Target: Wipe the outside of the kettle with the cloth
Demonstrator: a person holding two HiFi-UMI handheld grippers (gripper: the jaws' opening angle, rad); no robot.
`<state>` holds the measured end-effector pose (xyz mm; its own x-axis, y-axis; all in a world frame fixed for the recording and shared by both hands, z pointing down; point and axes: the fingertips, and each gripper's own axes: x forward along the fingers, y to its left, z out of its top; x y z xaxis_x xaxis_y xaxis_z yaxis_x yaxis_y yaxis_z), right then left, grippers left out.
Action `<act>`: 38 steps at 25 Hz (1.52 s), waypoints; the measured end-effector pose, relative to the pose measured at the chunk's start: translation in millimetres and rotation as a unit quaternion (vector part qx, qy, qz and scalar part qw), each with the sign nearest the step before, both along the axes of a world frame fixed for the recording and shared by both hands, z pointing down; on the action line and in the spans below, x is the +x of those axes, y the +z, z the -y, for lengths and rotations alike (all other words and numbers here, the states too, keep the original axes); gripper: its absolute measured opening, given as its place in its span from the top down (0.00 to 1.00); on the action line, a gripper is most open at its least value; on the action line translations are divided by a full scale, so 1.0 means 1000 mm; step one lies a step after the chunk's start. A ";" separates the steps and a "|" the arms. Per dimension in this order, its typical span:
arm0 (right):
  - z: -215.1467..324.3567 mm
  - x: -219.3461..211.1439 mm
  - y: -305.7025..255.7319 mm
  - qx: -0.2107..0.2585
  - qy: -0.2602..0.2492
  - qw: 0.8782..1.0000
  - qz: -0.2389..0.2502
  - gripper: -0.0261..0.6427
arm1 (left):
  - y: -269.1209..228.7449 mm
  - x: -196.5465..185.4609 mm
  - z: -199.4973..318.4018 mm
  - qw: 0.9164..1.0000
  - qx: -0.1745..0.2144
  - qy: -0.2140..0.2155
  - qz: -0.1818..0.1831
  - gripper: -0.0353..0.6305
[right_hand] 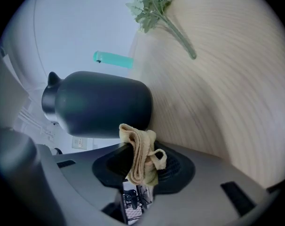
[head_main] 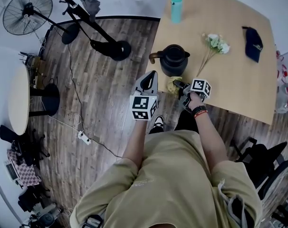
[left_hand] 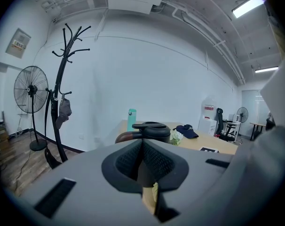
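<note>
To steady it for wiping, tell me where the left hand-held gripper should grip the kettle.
Grip the curved handle: it juts from the kettle toward the left hand-held gripper, clear of the cloth. Come from that side, probably.

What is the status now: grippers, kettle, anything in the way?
Left gripper shut, empty. Right gripper shut on cloth, close by kettle; contact unclear. Flowers lie apart, not in the way.
</note>
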<state>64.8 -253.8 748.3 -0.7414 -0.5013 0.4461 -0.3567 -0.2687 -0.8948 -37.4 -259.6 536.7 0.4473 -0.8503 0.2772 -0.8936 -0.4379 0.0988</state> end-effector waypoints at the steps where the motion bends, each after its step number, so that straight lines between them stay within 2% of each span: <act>1: 0.000 0.004 0.000 0.001 0.002 1.000 -0.007 0.76 | 0.000 0.001 0.000 1.000 0.001 0.001 0.000 0.91; 5: 0.002 0.020 -0.004 0.028 0.008 0.998 -0.053 0.76 | 0.000 0.006 -0.003 1.000 -0.002 0.006 -0.003 0.91; 10: 0.007 0.044 -0.011 0.065 0.042 0.991 -0.111 0.76 | 0.001 0.012 -0.006 1.000 -0.006 0.019 -0.007 0.91; 13: 0.012 0.059 -0.017 0.080 0.070 0.986 -0.131 0.76 | -0.001 0.014 -0.008 1.000 -0.008 0.025 -0.011 0.91; 19: 0.021 0.073 -0.031 0.093 0.089 0.979 -0.160 0.76 | -0.011 0.012 -0.009 0.999 -0.004 0.035 -0.013 0.91; 22: 0.023 0.080 -0.048 0.113 0.097 0.971 -0.188 0.76 | -0.019 0.007 -0.008 0.999 0.006 0.036 -0.010 0.91; 24: 0.022 0.085 -0.068 0.140 0.098 0.959 -0.224 0.76 | -0.027 0.004 -0.008 0.999 0.014 0.040 -0.010 0.91; 27: 0.020 0.091 -0.106 0.196 0.099 0.934 -0.283 0.76 | -0.040 0.000 -0.010 0.998 0.024 0.049 -0.013 0.91; 33: 0.010 0.083 -0.188 0.309 0.094 0.872 -0.367 0.76 | -0.071 -0.007 -0.013 0.997 0.053 0.060 -0.011 0.91; 38: -0.010 0.070 -0.250 0.380 0.094 0.818 -0.422 0.76 | -0.089 -0.007 -0.021 0.995 0.076 0.069 -0.009 0.91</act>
